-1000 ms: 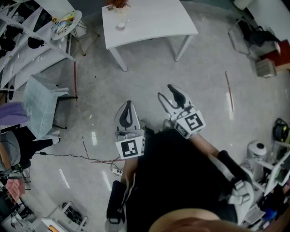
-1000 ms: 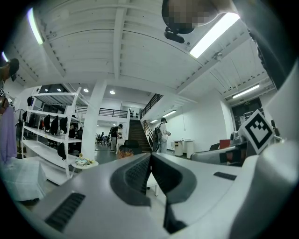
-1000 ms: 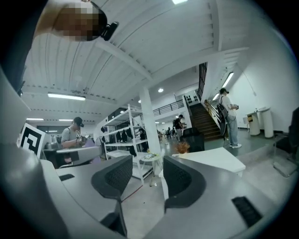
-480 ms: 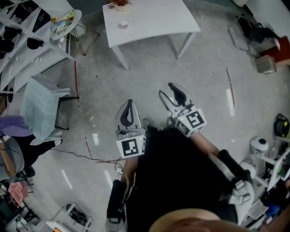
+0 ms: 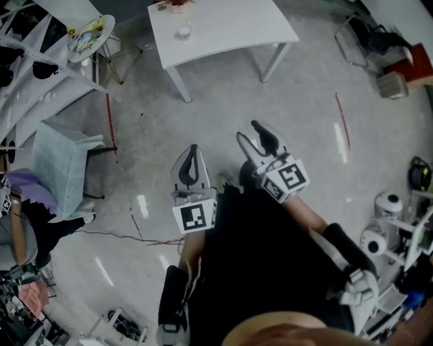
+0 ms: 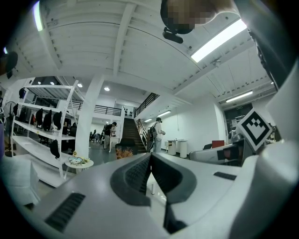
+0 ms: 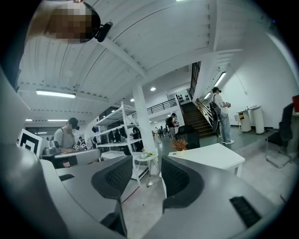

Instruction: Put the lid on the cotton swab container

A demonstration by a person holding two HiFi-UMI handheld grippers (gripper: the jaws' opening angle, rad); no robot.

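Task status: not begun, as I judge it. Neither of my grippers holds a lid, and both are well apart from the work surface.

Task object location: the small pale round container (image 5: 183,32) stands on the white rectangular table (image 5: 230,27), near the table's far edge and just beside a tuft of brown dried plant (image 5: 172,5). It is too small to tell whether it is the cotton swab container, whether a lid is on it, or where a loose lid lies.

Left gripper (image 5: 192,159): my jaws are pressed together along their ribbed black pads, with nothing between them.

Right gripper (image 5: 250,135): my jaws are spread wide and have just been opening. Nothing is between them; only grey floor and the table show through the gap.

Pose: I hold both grippers in front of my body, side by side, over bare floor. Both point roughly level toward the table.

Remaining work: reach the table, find the lid, pick it up, seat it on the container.
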